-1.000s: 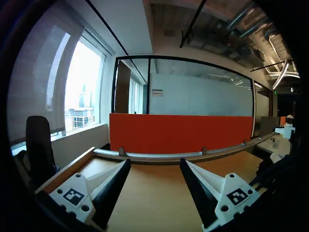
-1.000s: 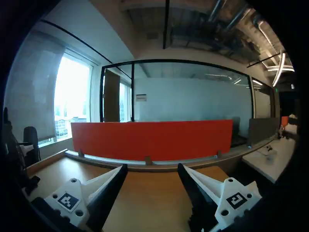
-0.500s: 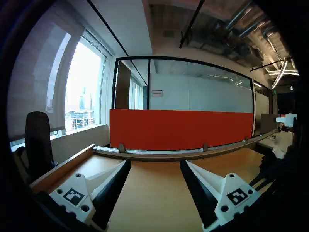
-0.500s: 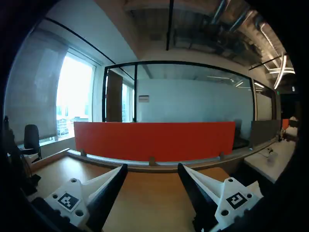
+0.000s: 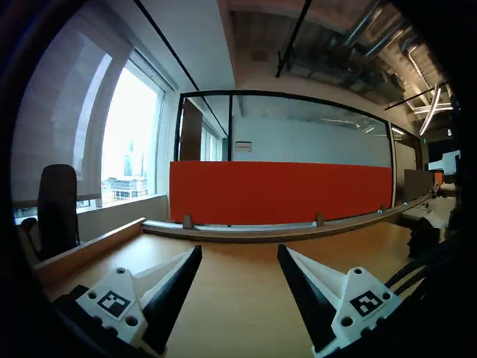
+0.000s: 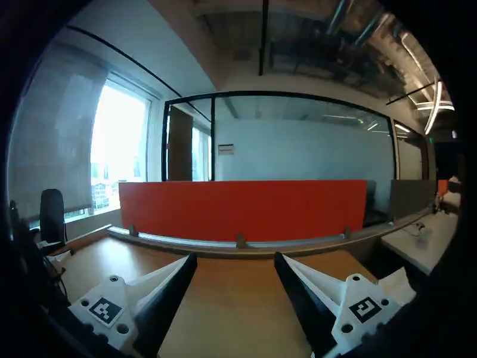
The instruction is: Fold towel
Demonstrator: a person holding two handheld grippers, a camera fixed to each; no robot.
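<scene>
My left gripper (image 5: pixel 238 286) hovers over a bare wooden desk (image 5: pixel 238 310), open, with nothing between its black-edged white fingers. My right gripper (image 6: pixel 234 289) is open in the same way over the same desk (image 6: pixel 232 310). A crumpled white corner of cloth (image 6: pixel 398 281), possibly the towel, peeks out behind the right gripper's right finger. It is too little to tell how the cloth lies. A dark shape (image 5: pixel 422 235) at the right edge of the left gripper view may be the other gripper.
An orange divider panel (image 5: pixel 280 192) on a grey rail closes off the desk's far edge. A black office chair (image 5: pixel 58 209) stands at the left by the window. A white desk (image 6: pixel 423 238) with small items lies to the right.
In both views the orange divider has slid upward and more desktop shows. The white cloth corner has come into the right gripper view. Both grippers stay open.
</scene>
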